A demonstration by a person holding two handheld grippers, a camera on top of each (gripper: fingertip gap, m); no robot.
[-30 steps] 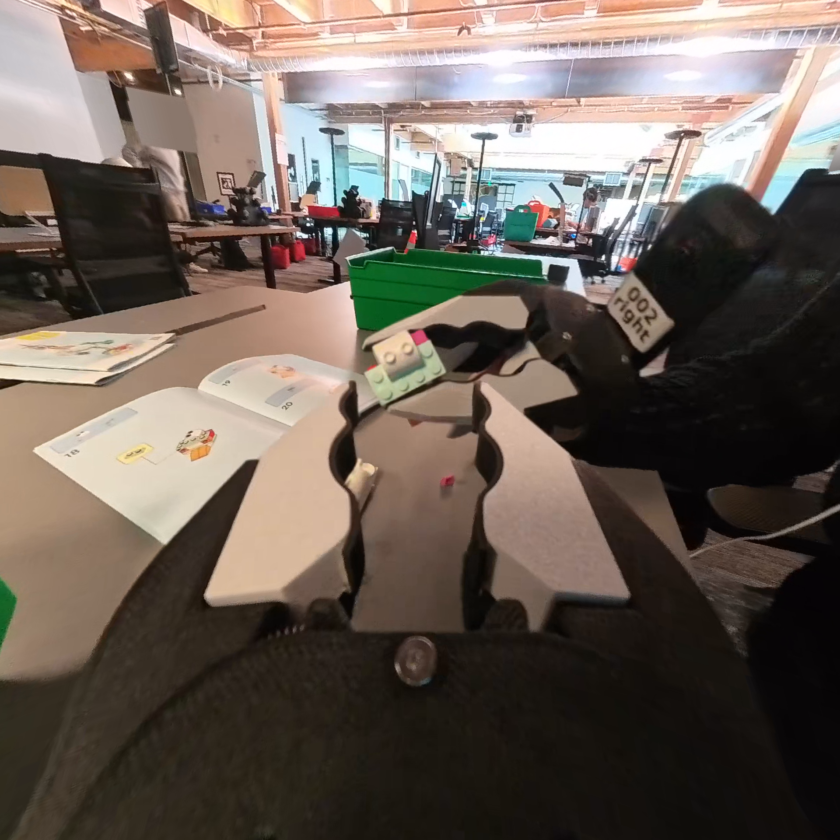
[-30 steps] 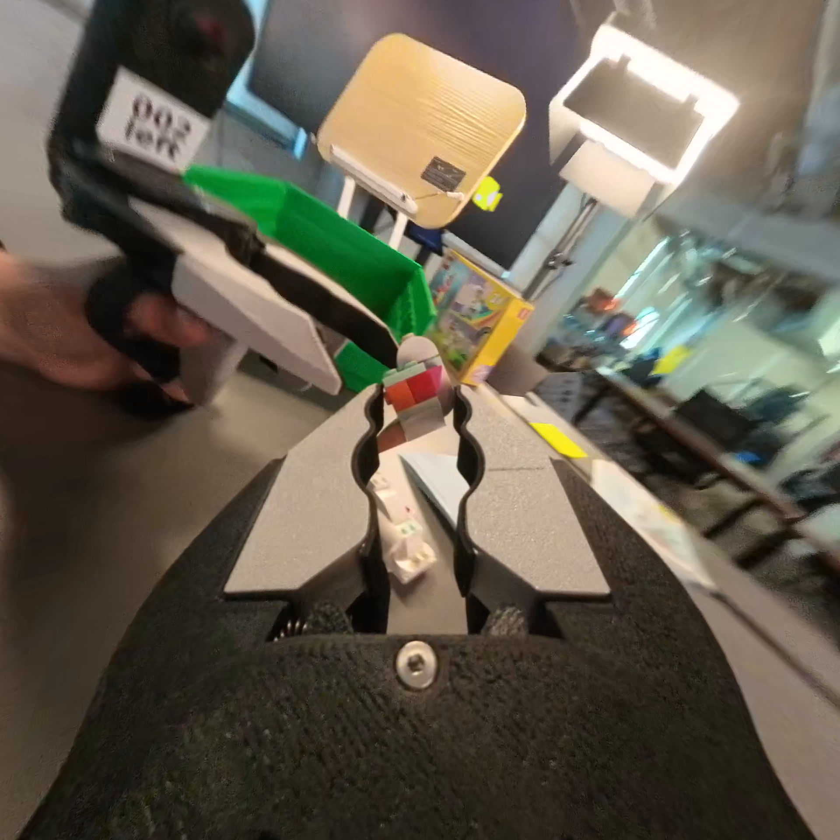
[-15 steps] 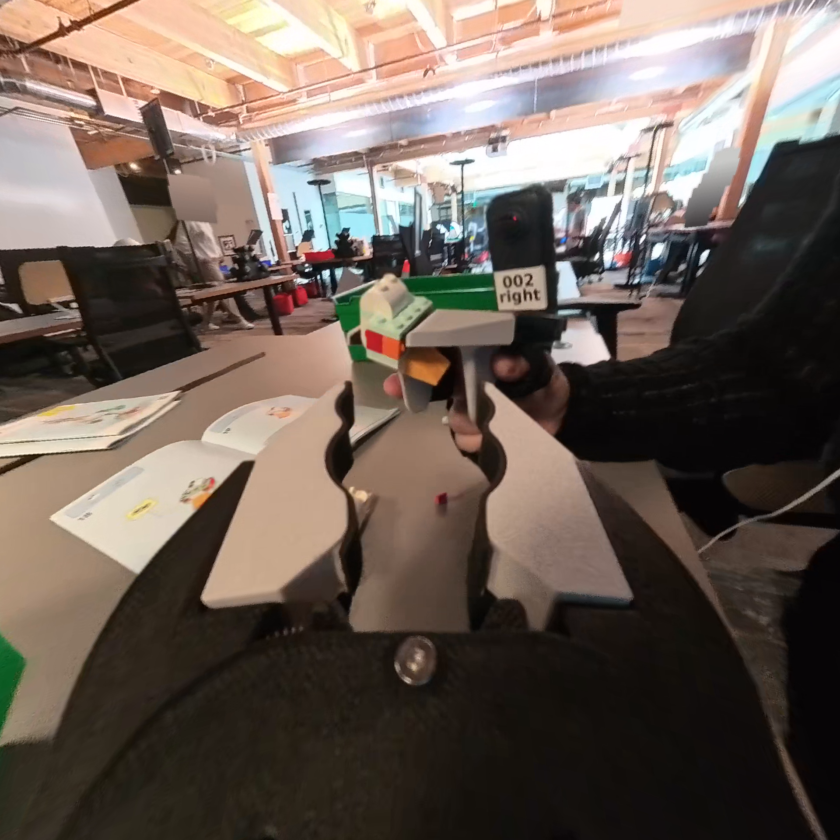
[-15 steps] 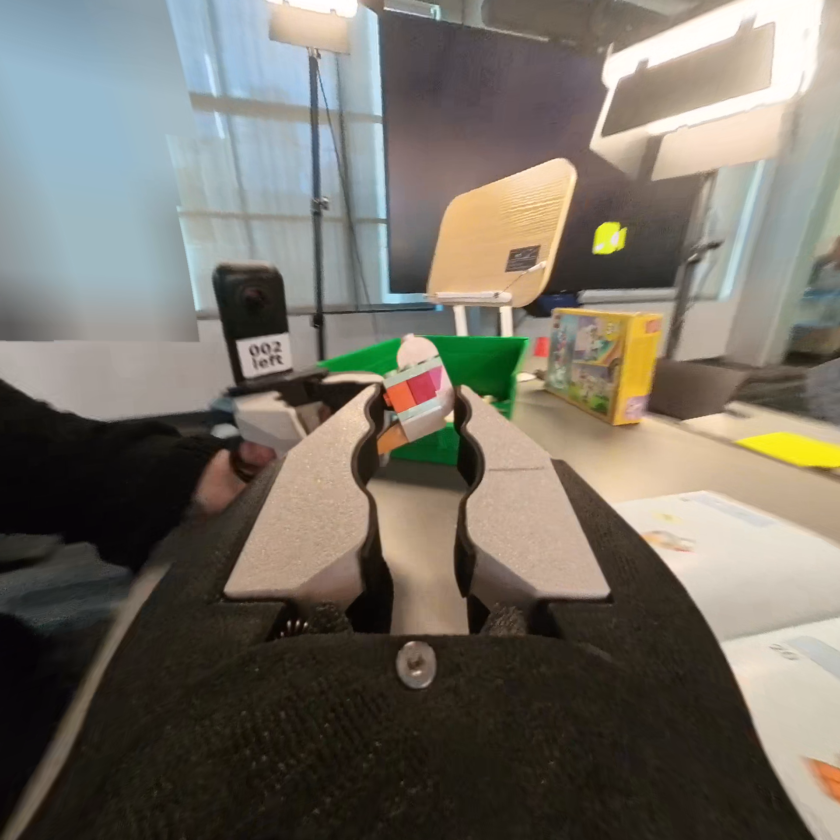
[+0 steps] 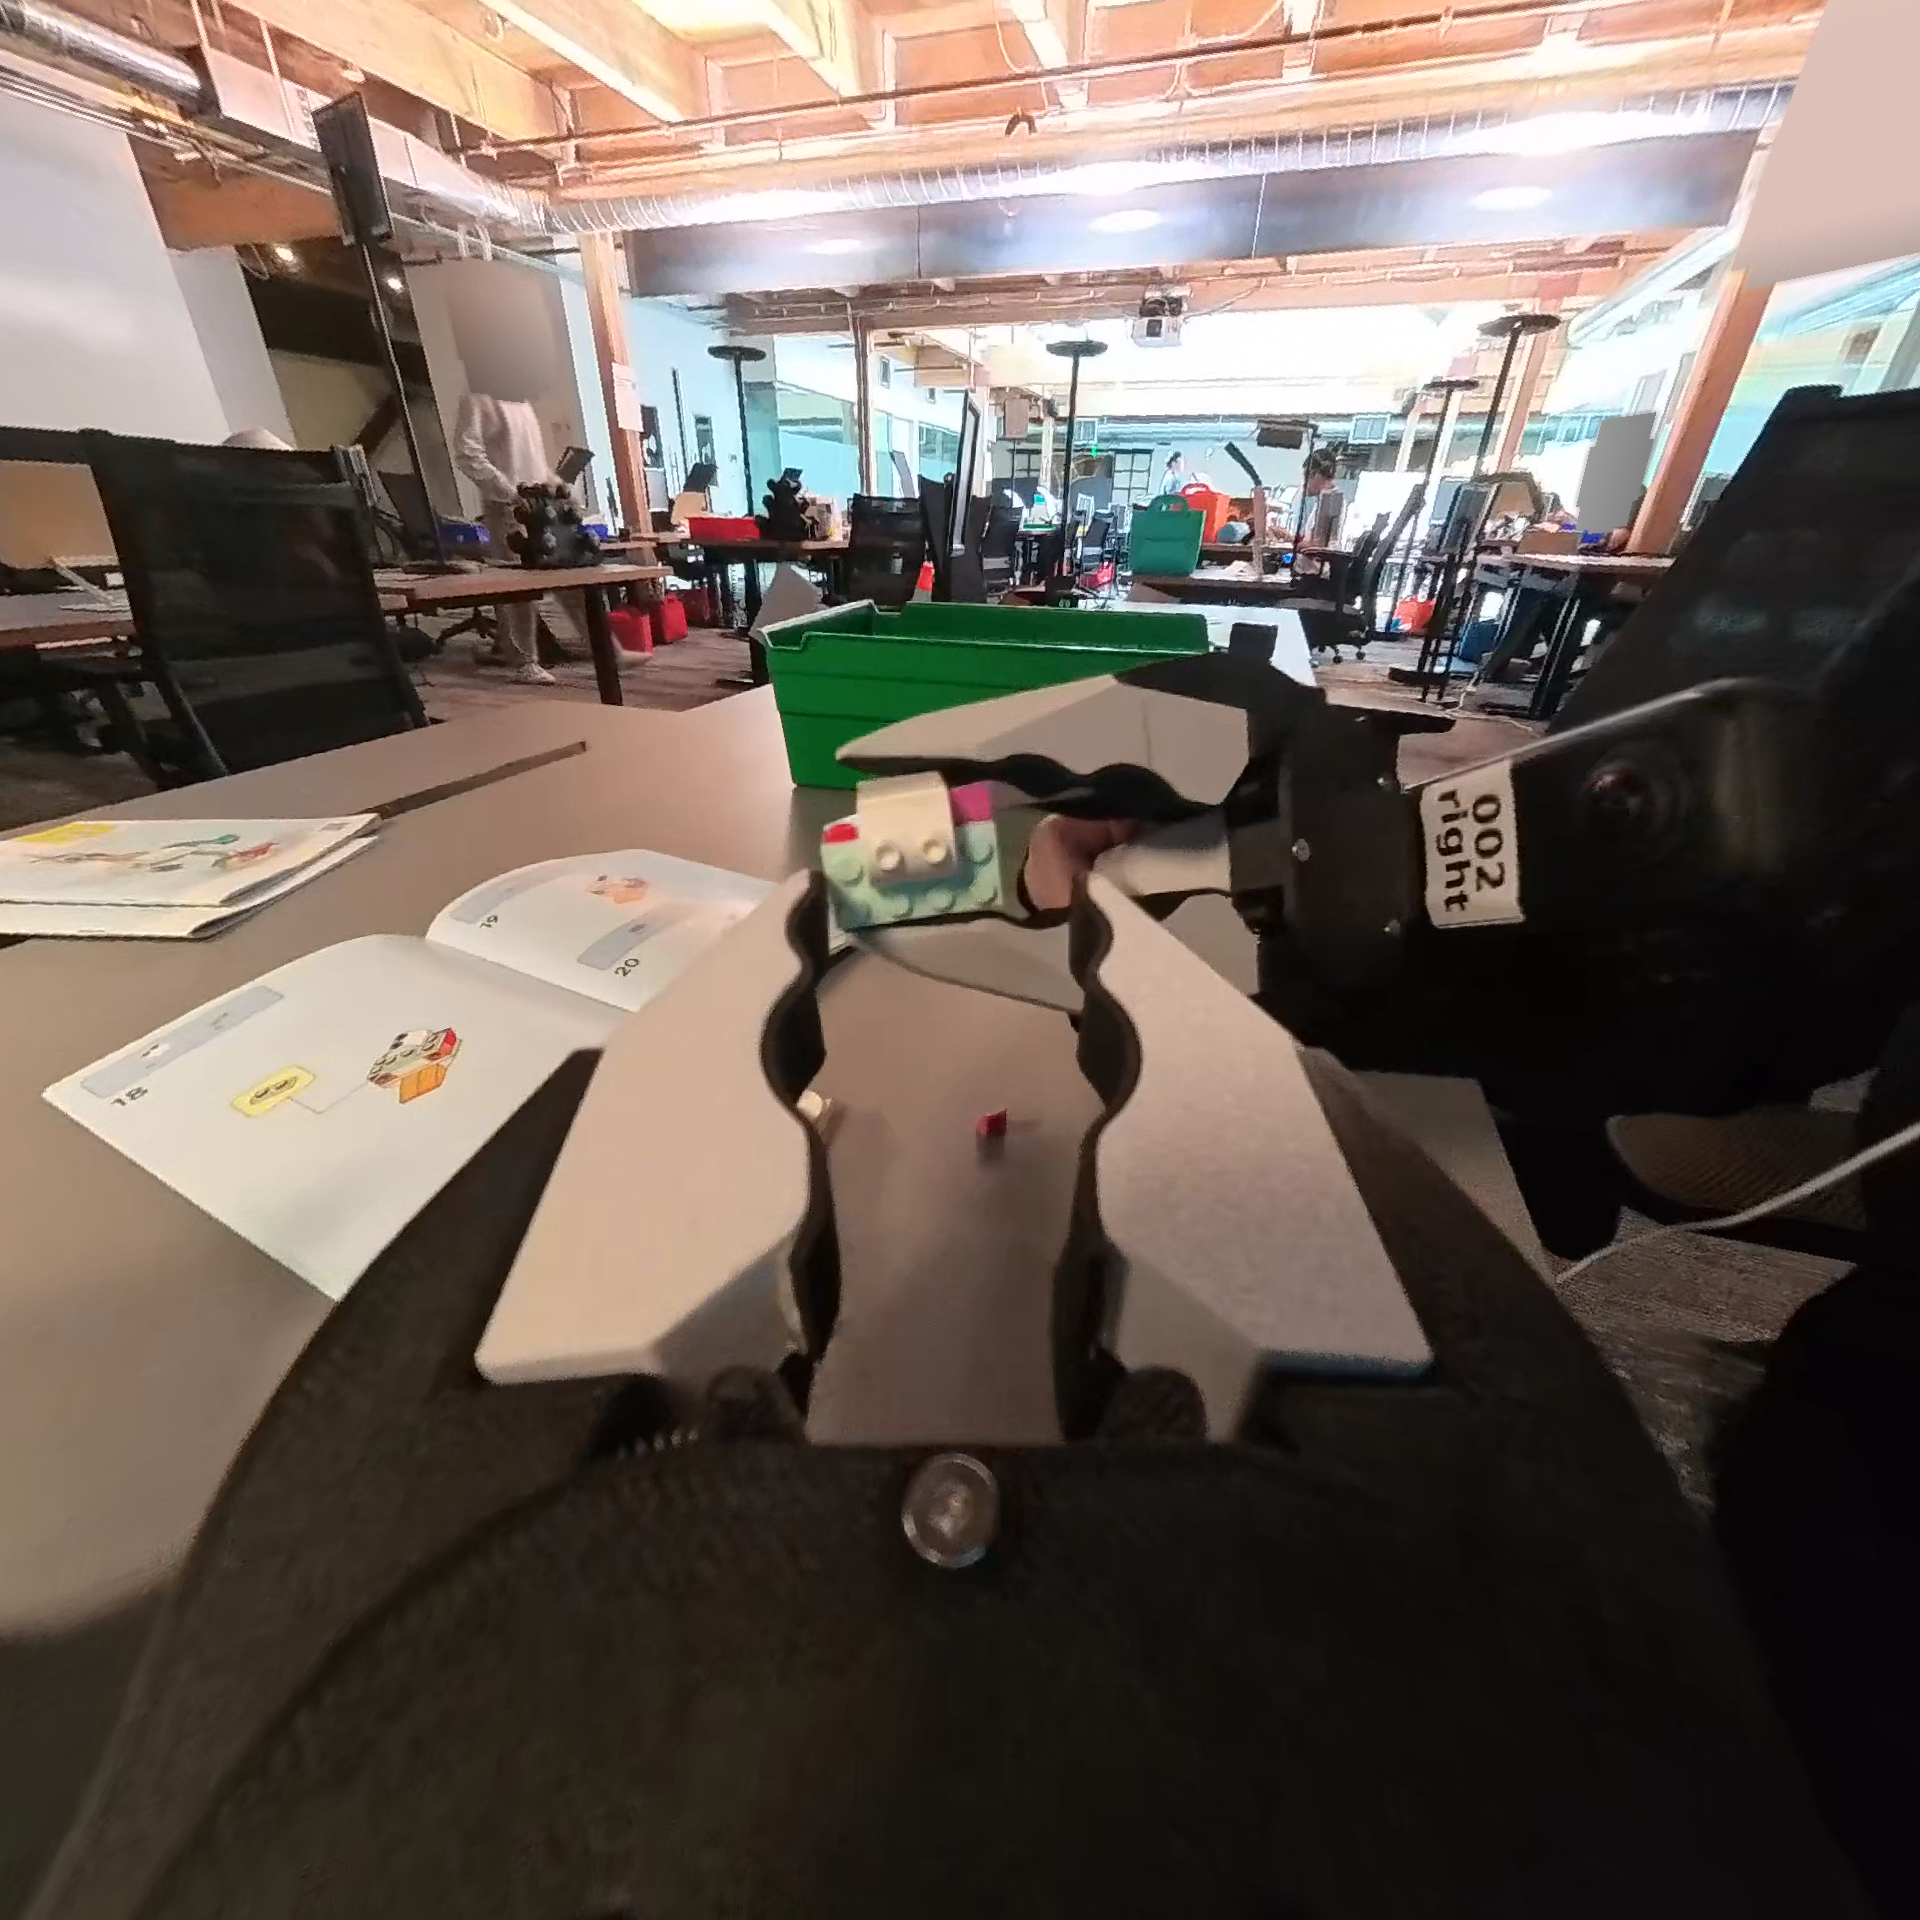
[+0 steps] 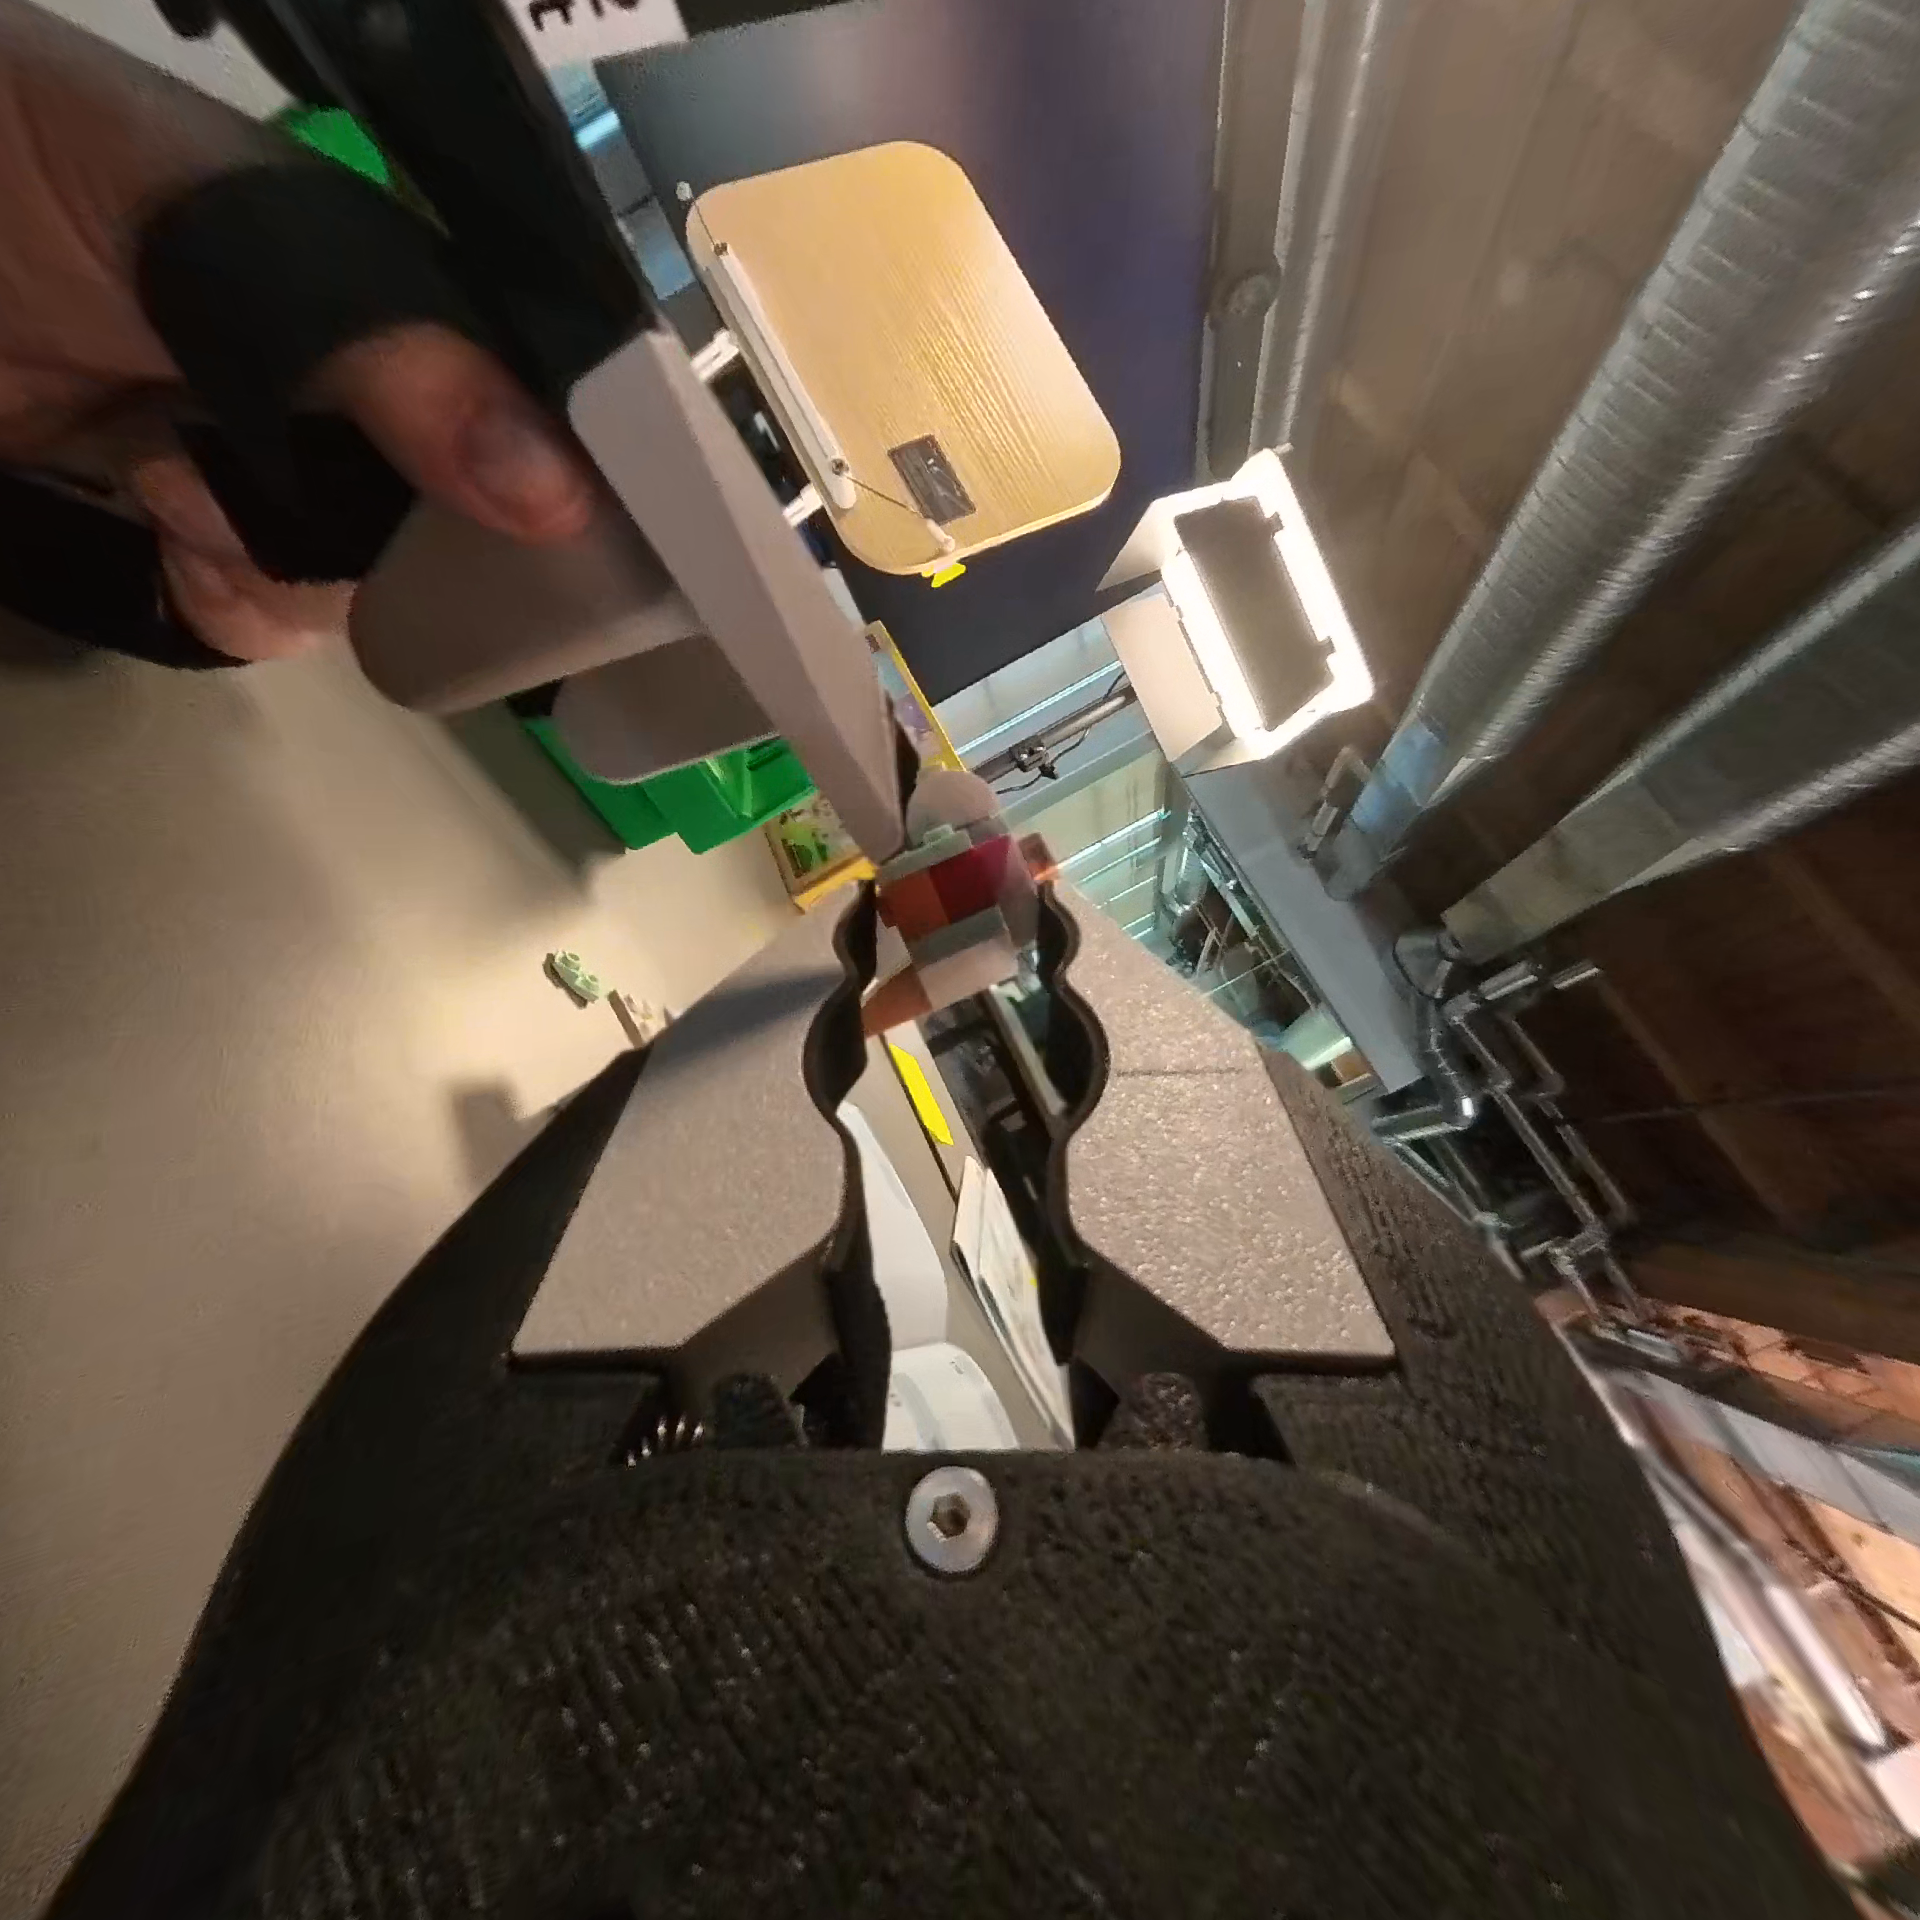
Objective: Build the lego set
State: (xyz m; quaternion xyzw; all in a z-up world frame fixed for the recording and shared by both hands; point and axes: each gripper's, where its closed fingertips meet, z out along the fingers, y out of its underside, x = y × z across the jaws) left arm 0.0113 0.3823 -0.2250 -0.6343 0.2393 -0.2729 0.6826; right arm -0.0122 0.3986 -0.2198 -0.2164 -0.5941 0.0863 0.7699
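Observation:
My right gripper [image 6: 951,909] is shut on a small lego assembly [image 6: 951,894] of mint, white, red, magenta and orange bricks. In the left wrist view the right gripper [image 5: 883,842] reaches in from the right, turned on its side, and holds the assembly [image 5: 914,862] above the table. My left gripper [image 5: 948,914] is open and empty, its left fingertip right beside the assembly. In the right wrist view one left finger [image 6: 727,582] meets the top of the assembly. A tiny red piece [image 5: 992,1122] and a small white piece [image 5: 816,1110] lie on the table below.
An open instruction booklet [image 5: 343,1070] lies at the left, a second booklet [image 5: 156,862] behind it. A green bin [image 5: 935,686] stands at the back of the grey table [image 5: 125,1351]. A black chair [image 5: 239,582] is at far left. Loose pieces [image 6: 577,971] lie on the table.
The right gripper has rolled from upright onto its side with the assembly and come close against my left fingertip. The left gripper has stayed open.

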